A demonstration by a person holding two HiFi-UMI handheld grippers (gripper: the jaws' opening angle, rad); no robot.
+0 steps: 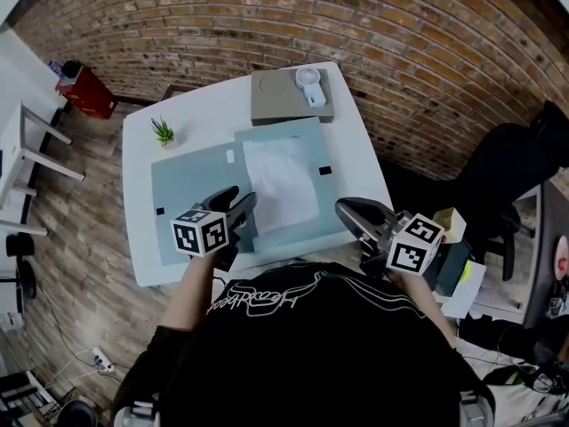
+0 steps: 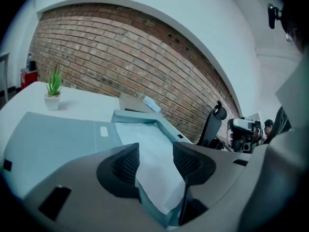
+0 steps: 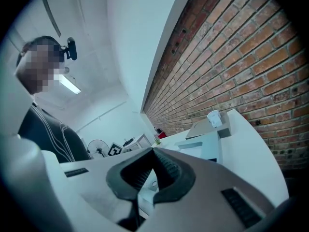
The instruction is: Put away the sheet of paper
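Observation:
An open blue-grey folder (image 1: 191,185) lies on the white table (image 1: 142,256). The white sheet of paper (image 1: 283,185) rests flat on its right half. My left gripper (image 1: 238,199) hovers over the folder's near edge, and nothing is pressed between its open jaws. In the left gripper view the paper (image 2: 149,137) and the folder (image 2: 58,134) show beyond the open left gripper (image 2: 155,151). My right gripper (image 1: 342,207) hangs off the table's near right corner, apart from the folder. In its own view the right gripper (image 3: 153,151) has its tips together, with nothing held.
A grey flat box (image 1: 276,105) with a small white fan (image 1: 308,83) on it sits at the table's far edge. A small potted plant (image 1: 164,132) stands at the far left corner. A black office chair (image 1: 507,176) and clutter stand to the right, with a brick wall behind.

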